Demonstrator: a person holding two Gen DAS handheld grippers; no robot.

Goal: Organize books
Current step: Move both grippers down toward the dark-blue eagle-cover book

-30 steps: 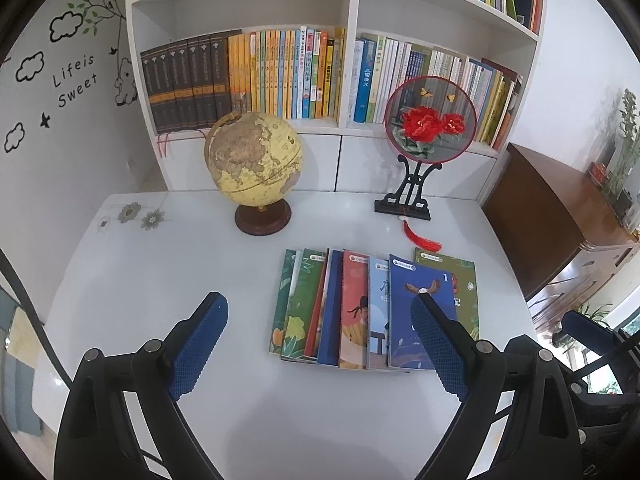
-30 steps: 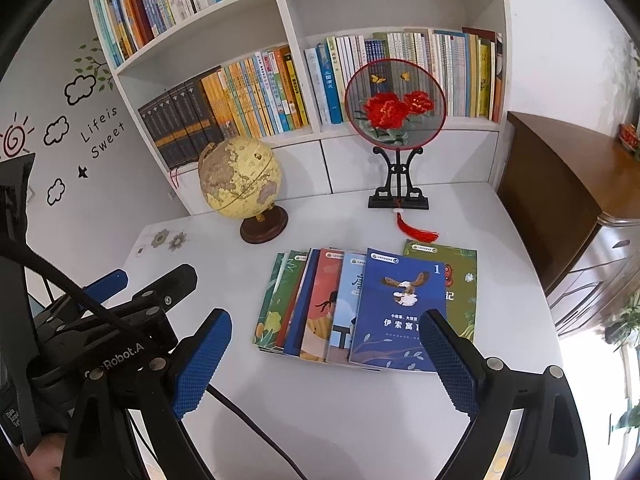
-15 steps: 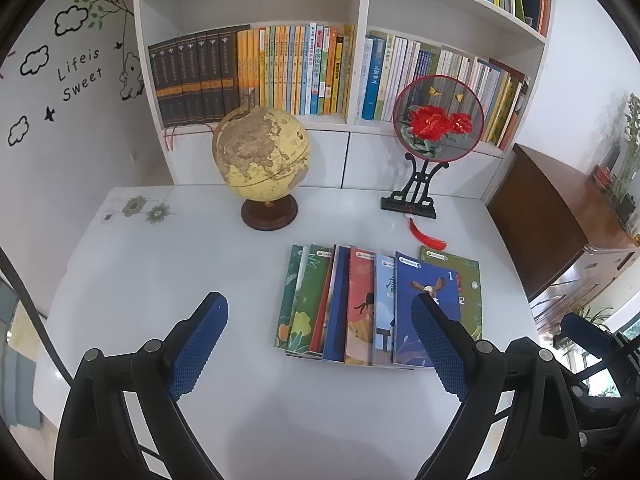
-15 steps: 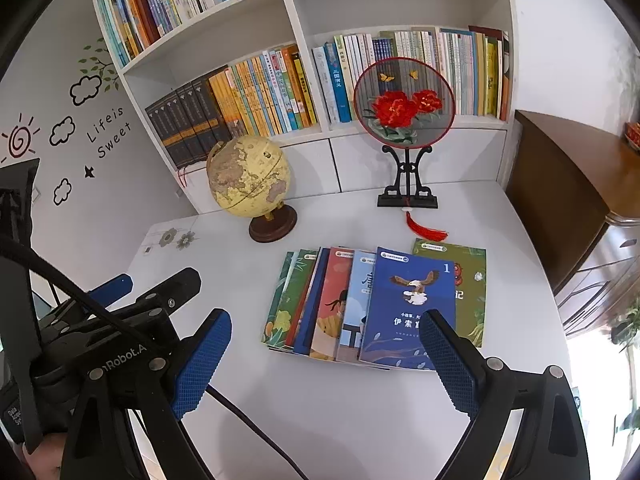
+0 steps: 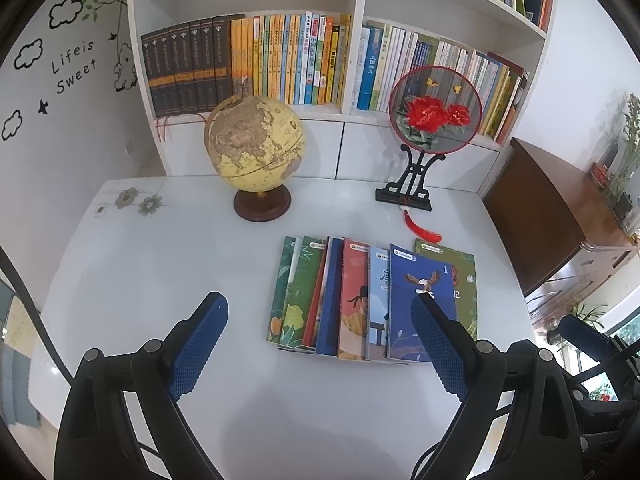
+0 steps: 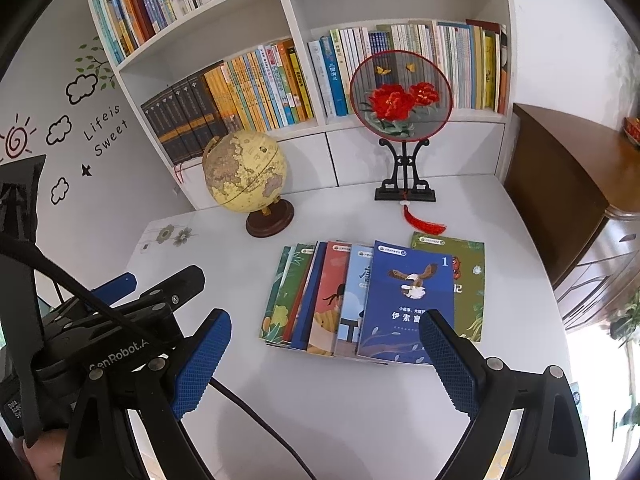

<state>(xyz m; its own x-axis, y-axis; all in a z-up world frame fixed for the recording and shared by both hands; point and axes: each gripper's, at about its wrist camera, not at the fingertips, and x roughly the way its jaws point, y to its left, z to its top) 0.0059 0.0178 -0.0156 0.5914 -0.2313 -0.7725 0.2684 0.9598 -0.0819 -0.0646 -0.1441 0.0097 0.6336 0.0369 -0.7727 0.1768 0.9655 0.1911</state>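
Several thin books (image 5: 372, 300) lie fanned flat on your white table (image 5: 160, 264), toward its right edge and nearer the front than the back. Each overlaps its neighbour along the spine, so the row runs left to right while every cover's long axis runs front to back, titles upright toward you. On top sits the blue book (image 6: 408, 300) with the eagle and the numeral 1; the green book (image 6: 468, 264) pokes out from under its right side, closest to the table's right edge.

Your left gripper (image 5: 320, 344) hangs above the front edge with its jaws spread wide and nothing between them; its right finger overlaps the blue cover only in the view, and you cannot tell any contact. Your right gripper (image 6: 324, 360) is likewise wide apart and empty, framing the near ends of the books.

Behind the fan, the globe (image 5: 256, 148) stands near the back edge, and the round fan ornament (image 5: 436, 108) on its black stand sits toward the back right corner, its red tassel (image 5: 420, 228) trailing almost to the green book.

Against a second ago, the books, globe and ornament lie just where they were; both cameras have eased forward and tipped slightly, so the shelf fills more of each view.
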